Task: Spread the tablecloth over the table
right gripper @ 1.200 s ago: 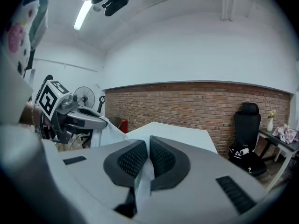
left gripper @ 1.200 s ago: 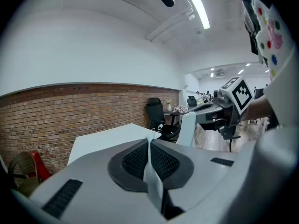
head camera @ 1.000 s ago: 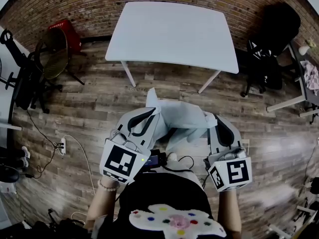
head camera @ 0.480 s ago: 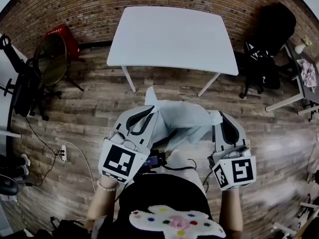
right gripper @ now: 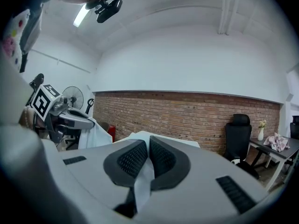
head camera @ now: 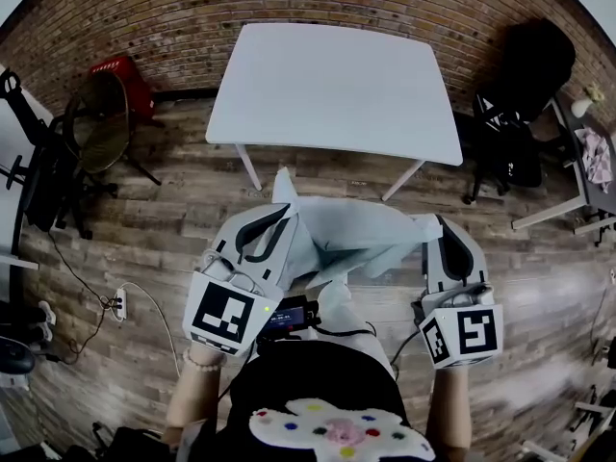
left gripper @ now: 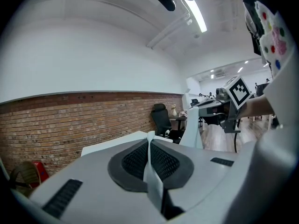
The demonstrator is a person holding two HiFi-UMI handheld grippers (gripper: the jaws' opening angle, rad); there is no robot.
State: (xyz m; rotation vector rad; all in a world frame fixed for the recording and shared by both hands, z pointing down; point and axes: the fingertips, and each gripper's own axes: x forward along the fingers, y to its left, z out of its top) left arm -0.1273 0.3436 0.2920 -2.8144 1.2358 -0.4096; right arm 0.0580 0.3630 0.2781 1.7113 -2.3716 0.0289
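A pale grey tablecloth (head camera: 351, 239) hangs bunched between my two grippers, in front of the person's body. My left gripper (head camera: 282, 212) is shut on one edge of the cloth; a strip of tablecloth (left gripper: 153, 178) shows pinched between its dark pads. My right gripper (head camera: 435, 223) is shut on another edge, with a fold of tablecloth (right gripper: 142, 181) caught between its pads. The white rectangular table (head camera: 337, 80) stands bare ahead by the brick wall, some way beyond the cloth.
A fan (head camera: 96, 114) and a red box (head camera: 123, 70) stand left of the table. A black office chair (head camera: 525, 85) is at the right, with a desk (head camera: 587, 142) further right. Cables and a power strip (head camera: 120, 282) lie on the wooden floor at left.
Both grippers have moved apart and slightly up, drawing the cloth wider between them. The table now sits a little lower and closer in the head view.
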